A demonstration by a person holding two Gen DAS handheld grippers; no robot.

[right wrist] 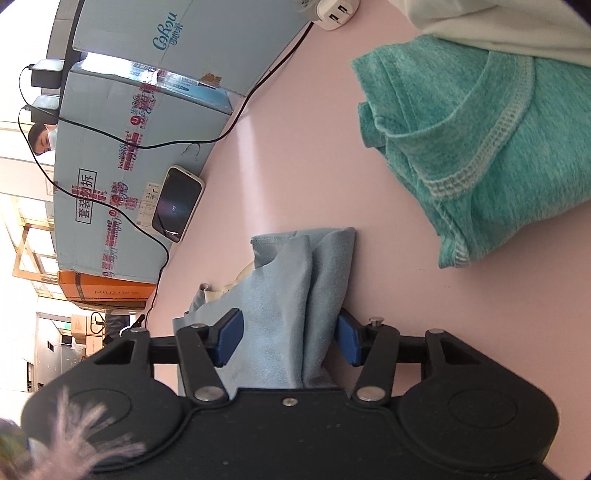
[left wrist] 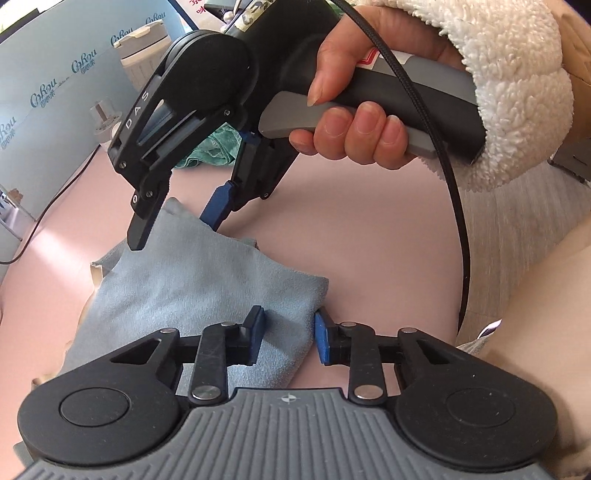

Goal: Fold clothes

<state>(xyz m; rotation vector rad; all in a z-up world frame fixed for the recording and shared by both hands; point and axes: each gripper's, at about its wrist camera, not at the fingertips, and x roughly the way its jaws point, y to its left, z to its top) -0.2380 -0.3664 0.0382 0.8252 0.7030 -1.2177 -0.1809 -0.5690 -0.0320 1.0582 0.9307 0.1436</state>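
Your pink table (left wrist: 369,229) is smooth and matte, and it fills most of both views. On it lies the pale blue cloth (left wrist: 192,288), a soft, fine-napped piece gathered into loose folds, with a cream lining or second layer peeking out at its far edge. In your right wrist view the same cloth stands up in two upright pleats with a stitched hem at the top.

Only the right wrist view shows you the teal knitted garment (right wrist: 480,147), heathered and thicker, with pale overlock stitching along its edges, lying apart from the blue cloth. That view also shows the printed light blue cardboard boxes (right wrist: 147,110) along the table's edge, a phone (right wrist: 177,205) leaning against them, and a white charger (right wrist: 338,13) with its black cable.

Only the left wrist view shows your hand (left wrist: 354,122) in a fluffy white sleeve (left wrist: 517,92), squeezing the handle of the right gripper (left wrist: 181,225), which straddles the far end of the cloth, jaws partly apart.

Your left gripper (left wrist: 290,339) has its blue pads narrowed around the cloth's near corner; whether they actually pinch it, I cannot tell.
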